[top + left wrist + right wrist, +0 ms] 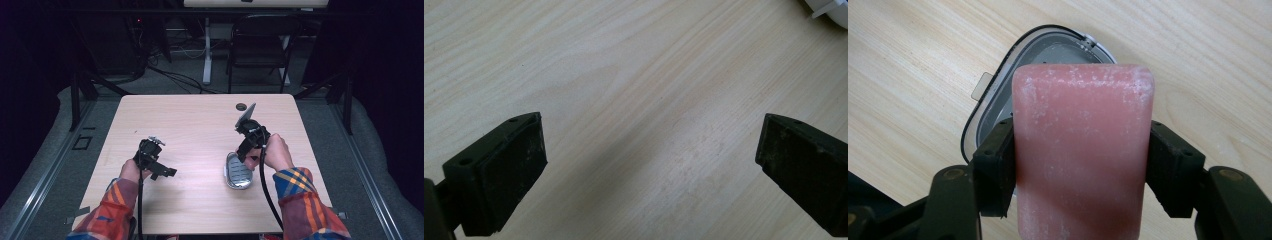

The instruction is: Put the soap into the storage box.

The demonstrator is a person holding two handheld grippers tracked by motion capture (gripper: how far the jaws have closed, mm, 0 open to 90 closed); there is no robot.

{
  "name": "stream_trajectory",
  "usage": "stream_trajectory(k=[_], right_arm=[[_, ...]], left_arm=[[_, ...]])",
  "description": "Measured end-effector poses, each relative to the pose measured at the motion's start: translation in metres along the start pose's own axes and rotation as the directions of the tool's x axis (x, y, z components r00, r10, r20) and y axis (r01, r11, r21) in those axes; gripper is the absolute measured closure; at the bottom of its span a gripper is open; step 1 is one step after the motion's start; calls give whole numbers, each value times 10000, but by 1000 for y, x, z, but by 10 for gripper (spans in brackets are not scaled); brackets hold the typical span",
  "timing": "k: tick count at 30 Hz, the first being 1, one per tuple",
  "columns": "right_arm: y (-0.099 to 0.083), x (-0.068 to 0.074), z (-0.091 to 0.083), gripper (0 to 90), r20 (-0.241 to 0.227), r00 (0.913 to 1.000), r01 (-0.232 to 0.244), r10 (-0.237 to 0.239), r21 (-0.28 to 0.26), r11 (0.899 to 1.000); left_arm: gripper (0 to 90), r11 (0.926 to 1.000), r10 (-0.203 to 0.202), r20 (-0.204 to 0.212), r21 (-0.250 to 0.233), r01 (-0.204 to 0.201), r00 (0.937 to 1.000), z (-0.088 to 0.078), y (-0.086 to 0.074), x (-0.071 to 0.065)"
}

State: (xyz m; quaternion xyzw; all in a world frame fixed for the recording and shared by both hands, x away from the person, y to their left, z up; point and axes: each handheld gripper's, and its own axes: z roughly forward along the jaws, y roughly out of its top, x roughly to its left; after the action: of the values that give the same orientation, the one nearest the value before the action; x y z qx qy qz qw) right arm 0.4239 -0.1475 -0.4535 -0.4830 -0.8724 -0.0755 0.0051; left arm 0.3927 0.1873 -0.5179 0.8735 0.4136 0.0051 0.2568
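right gripper (pixel 1083 165): jaws clamped on pink soap (pixel 1083 150), held over the soap dish (pixel 993 107) | high view: dish (pixel 238 172) on table (pixel 200 125), soap hidden by right hand (pixel 275 152) | left gripper (pixel 651 160): jaws wide apart, nothing between, over bare wood | chair (pixel 260 45) beyond table

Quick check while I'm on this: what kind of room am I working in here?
Probably a lab or recording workspace, not a home: a bare light wooden table ringed by dark curtains, loose black cables on the grey floor, and a black folding chair by a white desk leg behind it.
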Motion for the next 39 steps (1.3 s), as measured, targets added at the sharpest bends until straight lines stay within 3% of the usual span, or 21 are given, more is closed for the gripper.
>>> stream_trajectory(k=[18,23,24,31,32,35,36,37,38,39], right_arm=[[6,6,21,368,140,9998,157,-166,611,9980],[7,9,30,367,150,9999,-57,49,562,9984],[9,8,30,367,169,9998,106,-120,841,9964],[10,7,37,367,184,9998,12,-32,1075,9942],[9,7,39,367,102,9998,-196,187,903,9957],[10,7,41,366,182,9996,-228,211,987,9949],[11,6,39,367,256,9997,13,-47,1300,9915],[11,7,41,366,276,9996,-133,101,1178,9929],[9,10,45,366,138,9981,-614,606,604,9963],[9,10,46,366,187,9980,-614,602,695,9957]], left_arm=[[0,10000,48,11,21,-48,10000,0,0,0],[0,10000,54,-2,30,-54,10000,0,0,0],[0,10000,54,-2,30,-54,10000,0,0,0],[0,10000,45,6,49,-45,10000,0,0,0],[0,10000,42,25,48,-43,10000,0,0,0],[0,10000,55,34,75,-55,10000,0,0,0],[0,10000,53,30,72,-54,10000,0,0,0],[0,10000,51,26,51,-51,10000,0,0,0],[0,10000,52,27,55,-52,10000,0,0,0],[0,10000,49,29,53,-49,10000,0,0,0]])
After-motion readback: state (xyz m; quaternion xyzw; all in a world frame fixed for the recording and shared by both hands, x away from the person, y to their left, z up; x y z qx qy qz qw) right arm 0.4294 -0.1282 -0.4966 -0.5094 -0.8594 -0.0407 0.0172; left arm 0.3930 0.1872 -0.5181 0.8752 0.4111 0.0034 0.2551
